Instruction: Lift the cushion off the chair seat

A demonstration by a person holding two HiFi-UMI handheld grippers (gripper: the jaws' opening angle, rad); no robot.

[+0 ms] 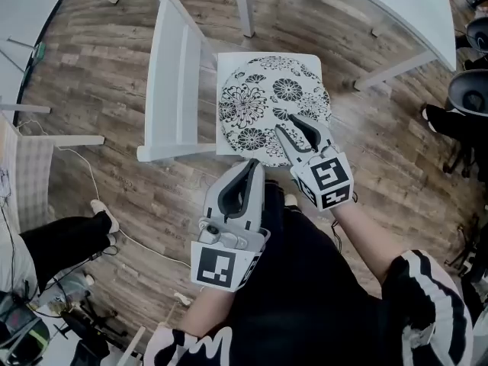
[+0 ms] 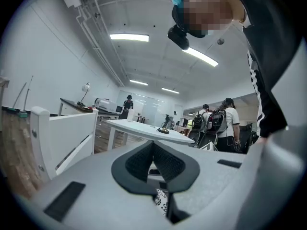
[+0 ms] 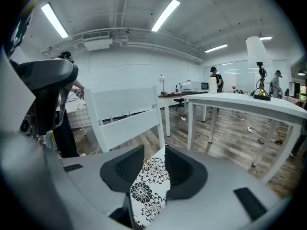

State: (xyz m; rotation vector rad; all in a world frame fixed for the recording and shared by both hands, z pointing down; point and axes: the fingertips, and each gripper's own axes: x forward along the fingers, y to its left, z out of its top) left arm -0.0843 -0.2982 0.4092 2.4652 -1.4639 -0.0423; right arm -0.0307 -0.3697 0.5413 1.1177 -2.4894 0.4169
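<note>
A square cushion (image 1: 263, 101) with a black-and-white flower print lies flat on the seat of a white chair (image 1: 175, 75). My right gripper (image 1: 287, 123) hovers over the cushion's near right part with its jaws spread. In the right gripper view the cushion (image 3: 151, 186) shows in the gap between the jaws of the right gripper (image 3: 154, 152), and the pads do not press on it. My left gripper (image 1: 250, 164) hangs just off the seat's near edge, its jaws together and empty. In the left gripper view, a sliver of cushion (image 2: 162, 201) shows below the left gripper (image 2: 153, 145).
The chair's backrest (image 3: 124, 119) rises at the cushion's far side in the right gripper view. A white table (image 1: 404, 6) stands beyond the chair, its legs (image 1: 244, 6) close by. Black office chairs (image 1: 469, 90) sit at the right; someone's leg and shoe (image 1: 69, 239) at the left.
</note>
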